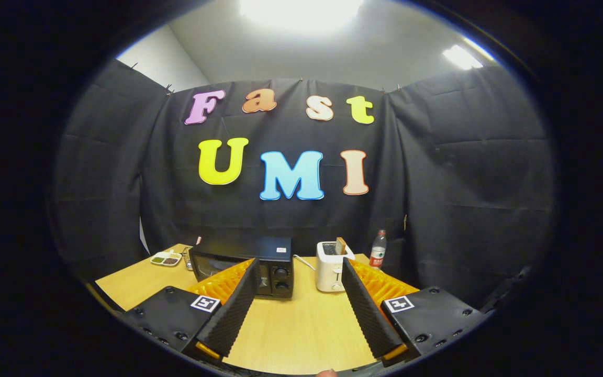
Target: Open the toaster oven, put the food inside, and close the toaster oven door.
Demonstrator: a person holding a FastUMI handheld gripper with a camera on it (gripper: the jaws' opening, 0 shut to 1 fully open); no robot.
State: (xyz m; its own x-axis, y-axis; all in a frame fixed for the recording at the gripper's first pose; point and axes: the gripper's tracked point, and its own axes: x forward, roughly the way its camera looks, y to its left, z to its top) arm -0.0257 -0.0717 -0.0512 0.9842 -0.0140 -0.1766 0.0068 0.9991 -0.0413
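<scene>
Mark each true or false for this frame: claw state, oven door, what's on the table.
1. The claw is open with nothing between its fingers. True.
2. The toaster oven door is open. False: it looks closed.
3. The white toaster stands beside the toaster oven, on its knob side. True.
4. The bottle lies on its side in front of the toaster. False: it stands upright, beyond the toaster near the cloth wall.
5. A small dish of food sits on the table on the oven's far side from the toaster. True.
6. The claw is touching the oven. False: it is short of it, over bare table.
</scene>
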